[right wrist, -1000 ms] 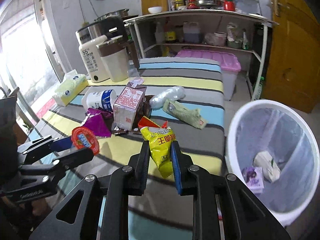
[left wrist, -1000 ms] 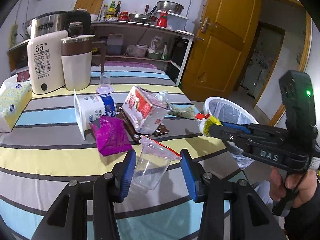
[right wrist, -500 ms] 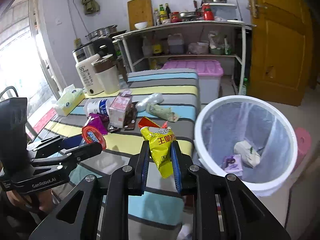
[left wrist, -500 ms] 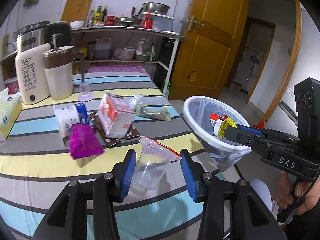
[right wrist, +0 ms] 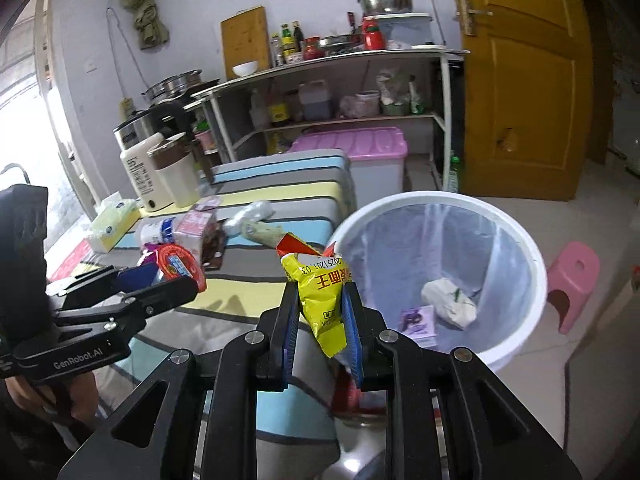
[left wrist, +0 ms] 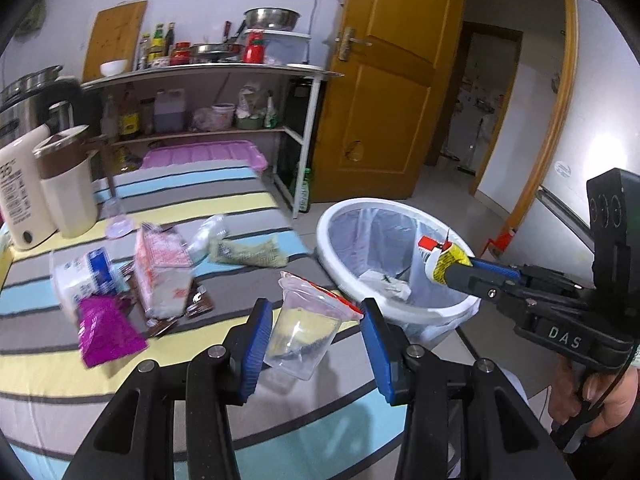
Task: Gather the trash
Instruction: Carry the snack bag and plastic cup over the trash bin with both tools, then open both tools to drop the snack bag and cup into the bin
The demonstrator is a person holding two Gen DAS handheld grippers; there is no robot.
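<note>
Crinkled yellow snack wrapper (right wrist: 325,300) sits pinched in the right gripper (right wrist: 322,320) beside the white bin (right wrist: 520,240), while the left gripper (left wrist: 314,340) clamps a clear plastic cup (left wrist: 304,330).

White bin (right wrist: 528,248) mouth open from above; table edge (right wrist: 340,200) just beside

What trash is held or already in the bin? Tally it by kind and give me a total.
Cup: 1
Packet: 1
White wad: 1
Purple box: 1
Total: 4
</note>
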